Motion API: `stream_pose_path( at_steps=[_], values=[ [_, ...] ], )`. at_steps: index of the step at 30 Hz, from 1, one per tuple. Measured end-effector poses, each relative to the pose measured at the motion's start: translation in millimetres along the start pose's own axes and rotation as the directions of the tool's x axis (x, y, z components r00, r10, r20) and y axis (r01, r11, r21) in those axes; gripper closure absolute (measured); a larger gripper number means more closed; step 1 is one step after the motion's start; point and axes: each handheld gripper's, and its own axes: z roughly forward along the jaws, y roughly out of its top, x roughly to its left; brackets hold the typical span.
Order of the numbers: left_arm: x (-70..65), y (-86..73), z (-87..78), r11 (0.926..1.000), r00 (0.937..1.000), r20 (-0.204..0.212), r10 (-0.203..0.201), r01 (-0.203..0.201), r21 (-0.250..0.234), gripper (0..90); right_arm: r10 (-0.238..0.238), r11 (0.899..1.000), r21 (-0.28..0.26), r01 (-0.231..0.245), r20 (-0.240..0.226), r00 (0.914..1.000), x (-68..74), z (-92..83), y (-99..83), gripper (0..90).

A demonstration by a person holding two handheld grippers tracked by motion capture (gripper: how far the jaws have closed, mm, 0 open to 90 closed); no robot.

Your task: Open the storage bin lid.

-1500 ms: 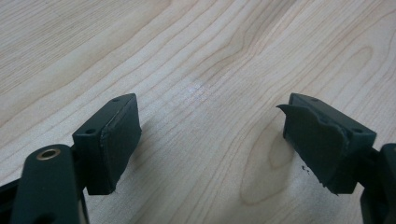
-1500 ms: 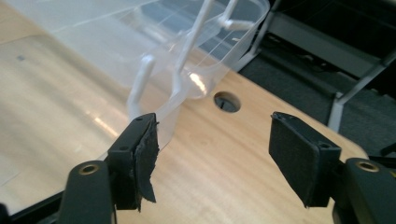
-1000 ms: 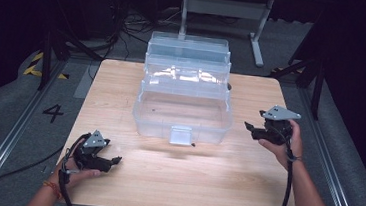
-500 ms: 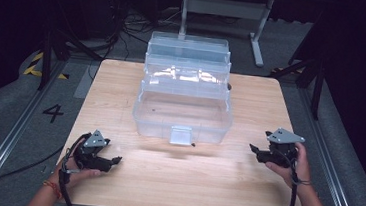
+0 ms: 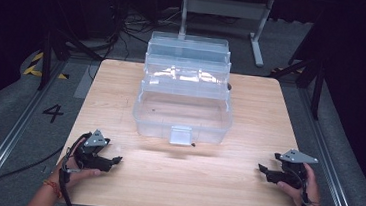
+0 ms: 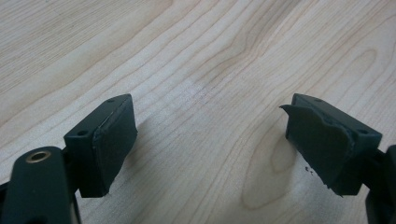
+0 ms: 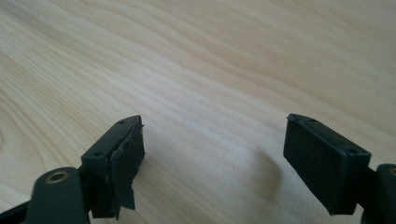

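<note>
A clear plastic tiered box (image 5: 183,100) stands open at the middle back of the wooden table (image 5: 250,114), its trays stepped back and its front latch (image 5: 180,134) facing me. My left gripper (image 5: 114,160) rests low at the table's front left, open, with bare wood between its pads (image 6: 114,140). My right gripper (image 5: 261,169) sits low at the front right, pointing left. Its jaws have just been opening and stand wide apart with nothing between the pads (image 7: 322,158), just wood grain.
A dark floor with rails, cables and a painted number 4 (image 5: 52,112) surrounds the table. A metal stand (image 5: 224,9) rises behind the box. Bare wood stretches between the two grippers along the table's front.
My right gripper has come down and toward me from beside the box's right side to the table's front right. The left gripper has stayed put.
</note>
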Motion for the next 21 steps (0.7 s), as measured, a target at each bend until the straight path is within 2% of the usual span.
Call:
stream_pose_path(
  at_steps=[2,4,7,12,21],
  values=[
    [-0.1,0.4,0.2,1.0,1.0,0.001,-0.004,0.004,0.003,16.4,0.031,1.0,-0.007,-0.031,-0.014,0.9994,-2.5,-3.0,-5.5,19.2],
    [0.3,0.7,1.0,1.0,1.0,0.002,-0.003,0.003,-0.003,16.1,0.023,1.0,-0.008,-0.023,-0.004,0.9997,-3.2,-5.0,-7.6,18.5],
    [0.4,0.8,1.1,1.0,1.0,0.0,0.0,0.0,-0.003,16.0,0.05,0.999,0.006,-0.05,-0.046,0.9977,-6.7,-5.4,-8.8,17.4],
    [-0.3,0.5,0.5,1.0,1.0,-0.001,-0.008,0.008,0.002,16.0,0.072,0.997,0.013,-0.072,-0.024,0.9971,-6.6,-5.0,-8.9,14.7],
    [-0.2,0.5,0.5,1.0,1.0,0.0,-0.008,0.008,0.003,16.0,0.082,0.997,0.017,-0.081,-0.017,0.9965,-6.2,-4.9,-8.9,13.6]
  ],
)
